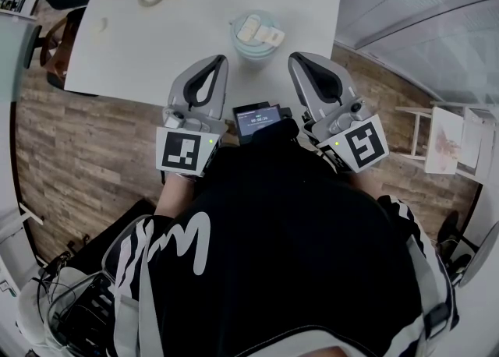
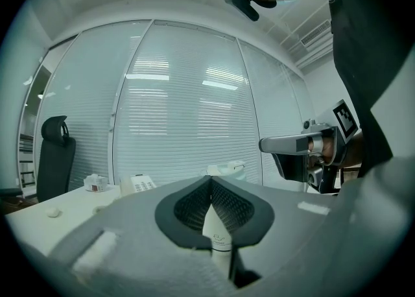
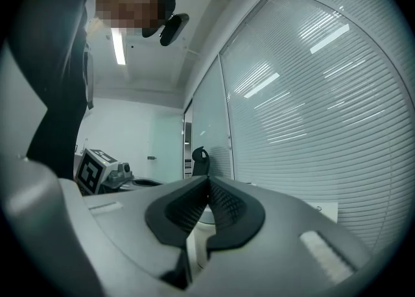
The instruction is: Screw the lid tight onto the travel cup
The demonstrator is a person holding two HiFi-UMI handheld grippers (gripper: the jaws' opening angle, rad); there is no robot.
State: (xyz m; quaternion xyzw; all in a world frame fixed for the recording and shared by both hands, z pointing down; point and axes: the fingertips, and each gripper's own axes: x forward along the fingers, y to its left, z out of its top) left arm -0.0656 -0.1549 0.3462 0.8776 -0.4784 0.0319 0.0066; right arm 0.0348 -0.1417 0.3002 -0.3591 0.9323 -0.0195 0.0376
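The travel cup (image 1: pixel 255 36) stood upright on the worktop (image 1: pixel 140 51) just ahead, between left gripper (image 1: pixel 221 61) and right gripper (image 1: pixel 294 59), jaws closed empty, equally near.

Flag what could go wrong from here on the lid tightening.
1. Both the left claw and right claw are shut and empty; advancing like that could shove the travel cup over.
2. The cup stands free on the smooth table; twisting its lid without the other claw clamping the body would likely just spin it.
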